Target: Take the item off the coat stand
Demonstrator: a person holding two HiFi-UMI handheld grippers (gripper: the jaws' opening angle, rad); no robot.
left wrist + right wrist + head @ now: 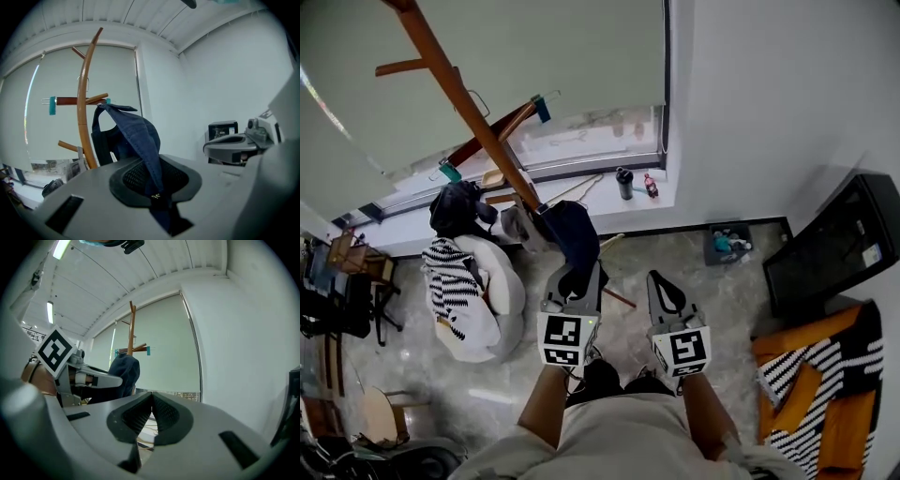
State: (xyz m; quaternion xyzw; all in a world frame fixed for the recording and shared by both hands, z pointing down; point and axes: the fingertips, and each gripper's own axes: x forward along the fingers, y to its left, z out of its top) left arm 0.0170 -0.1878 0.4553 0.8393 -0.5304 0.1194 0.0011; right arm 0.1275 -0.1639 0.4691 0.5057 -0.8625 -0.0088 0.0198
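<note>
A dark navy garment point(570, 236) hangs by the wooden coat stand point(467, 111). My left gripper point(577, 277) is shut on the garment's lower part. In the left gripper view the navy cloth point(140, 136) runs up from between the jaws toward a peg of the coat stand point(83, 108), and I cannot tell whether its top is still hooked there. My right gripper point(667, 292) stands to the right of the left one, shut and with nothing in it. In the right gripper view the garment point(124, 373) hangs at left below the stand point(131, 329).
A white beanbag point(492, 300) with striped cloth lies left of the stand. Two bottles point(625, 182) stand on the window sill. A black box point(834, 244) is at the right wall, an orange striped blanket point(816, 375) below it. Chairs and clutter line the left edge.
</note>
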